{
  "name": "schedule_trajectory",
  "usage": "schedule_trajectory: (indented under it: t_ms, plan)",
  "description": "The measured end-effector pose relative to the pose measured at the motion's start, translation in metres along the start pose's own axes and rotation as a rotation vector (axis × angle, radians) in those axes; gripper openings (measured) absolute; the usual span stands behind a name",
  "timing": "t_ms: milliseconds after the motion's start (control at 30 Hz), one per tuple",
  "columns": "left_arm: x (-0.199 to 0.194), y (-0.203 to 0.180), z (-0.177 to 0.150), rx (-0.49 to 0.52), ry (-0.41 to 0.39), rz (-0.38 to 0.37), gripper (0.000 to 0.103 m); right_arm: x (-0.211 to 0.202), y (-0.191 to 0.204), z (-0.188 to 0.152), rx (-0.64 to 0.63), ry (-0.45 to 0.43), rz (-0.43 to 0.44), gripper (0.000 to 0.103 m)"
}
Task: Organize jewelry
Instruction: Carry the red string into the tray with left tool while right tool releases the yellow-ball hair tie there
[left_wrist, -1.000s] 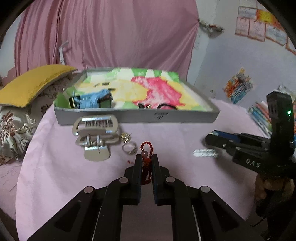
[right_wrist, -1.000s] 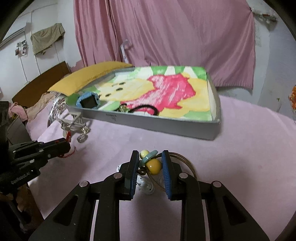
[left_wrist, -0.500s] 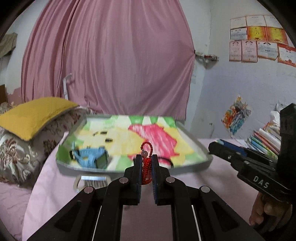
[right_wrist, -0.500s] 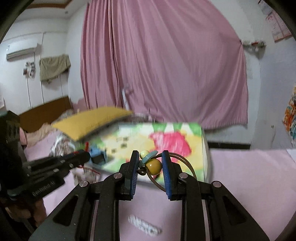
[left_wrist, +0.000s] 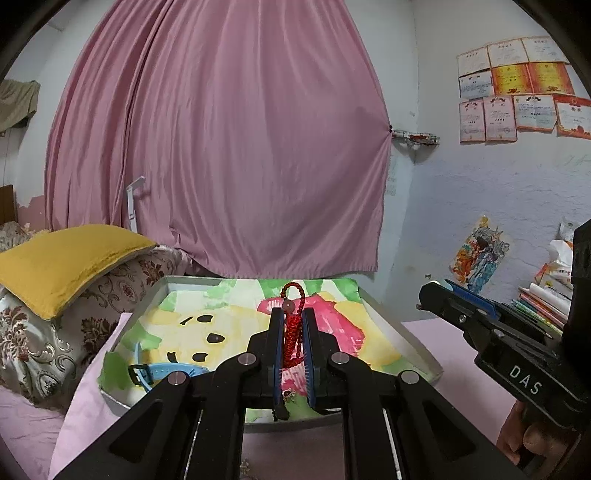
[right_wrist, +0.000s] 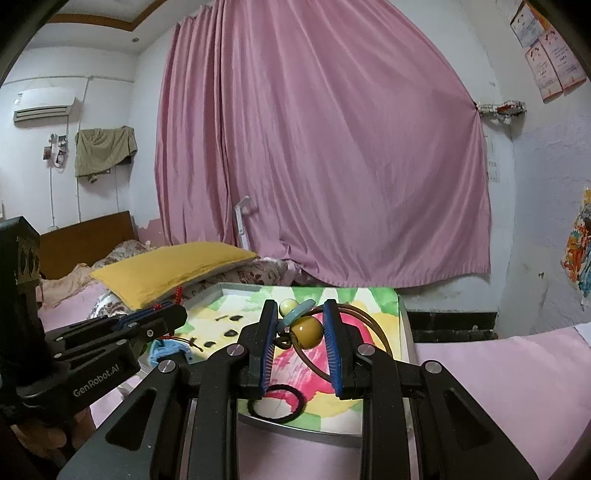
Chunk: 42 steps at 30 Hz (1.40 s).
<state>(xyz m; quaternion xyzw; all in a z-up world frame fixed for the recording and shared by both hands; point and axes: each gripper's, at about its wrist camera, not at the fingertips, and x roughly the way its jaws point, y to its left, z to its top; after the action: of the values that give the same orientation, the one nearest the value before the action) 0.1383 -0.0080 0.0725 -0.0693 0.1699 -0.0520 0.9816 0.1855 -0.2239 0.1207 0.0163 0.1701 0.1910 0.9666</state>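
I carry two pieces above the tray (left_wrist: 402, 334): left gripper (left_wrist: 292, 334) clamps the red cord charm (left_wrist: 291, 332), right gripper (right_wrist: 300, 326) clamps the beaded necklace (right_wrist: 308, 328); both not yet placed.

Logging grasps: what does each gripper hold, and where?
Left gripper: red braided charm, pinched along its braid. Right gripper: bead bracelet, clamped on the yellow bead.

Near edge of tray (left_wrist: 413, 334) hidden behind left gripper (left_wrist: 292, 317) arms. Watch (left_wrist: 173, 370) partly covered, face unseen. Print on wall papers (left_wrist: 517, 88) too small to read. Cord (right_wrist: 369, 325) loop partly behind right gripper (right_wrist: 300, 314) finger. Hair tie (right_wrist: 275, 402) partly hidden by finger.
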Motion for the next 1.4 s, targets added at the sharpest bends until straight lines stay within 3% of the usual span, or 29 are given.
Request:
schedule_trajectory:
  t_ms: [200,433,533,733,900,1100,1200,1333,1400]
  plan:
    - [0.023,0.002,-0.005,-0.005,0.102,0.024,0.009,0.02,-0.006,-0.004,0.008,0.083,-0.011,0.022]
    - [0.051,0.001,-0.016,0.015,0.274,0.012,0.009,0.059,-0.016,-0.028,0.054,0.319,-0.016,0.022]
    - [0.061,0.0,-0.024,0.013,0.349,-0.003,0.009,0.065,-0.019,-0.032,0.069,0.351,-0.012,0.022]
    - [0.073,0.002,-0.031,0.013,0.419,0.009,0.009,0.079,-0.018,-0.04,0.07,0.425,0.006,0.022]
    - [0.078,0.003,-0.034,0.007,0.468,0.008,0.009,0.083,-0.017,-0.043,0.084,0.455,0.02,0.022]
    - [0.077,0.004,-0.033,-0.006,0.475,0.007,0.01,0.082,-0.019,-0.044,0.094,0.458,0.023,0.023]
    - [0.072,0.007,-0.033,-0.019,0.467,0.01,0.01,0.079,-0.02,-0.044,0.105,0.45,0.024,0.03]
    - [0.065,0.009,-0.032,-0.033,0.451,0.02,0.01,0.069,-0.022,-0.041,0.128,0.41,0.029,0.032]
    - [0.061,0.01,-0.031,-0.039,0.437,0.021,0.01,0.062,-0.022,-0.038,0.135,0.377,0.031,0.04]
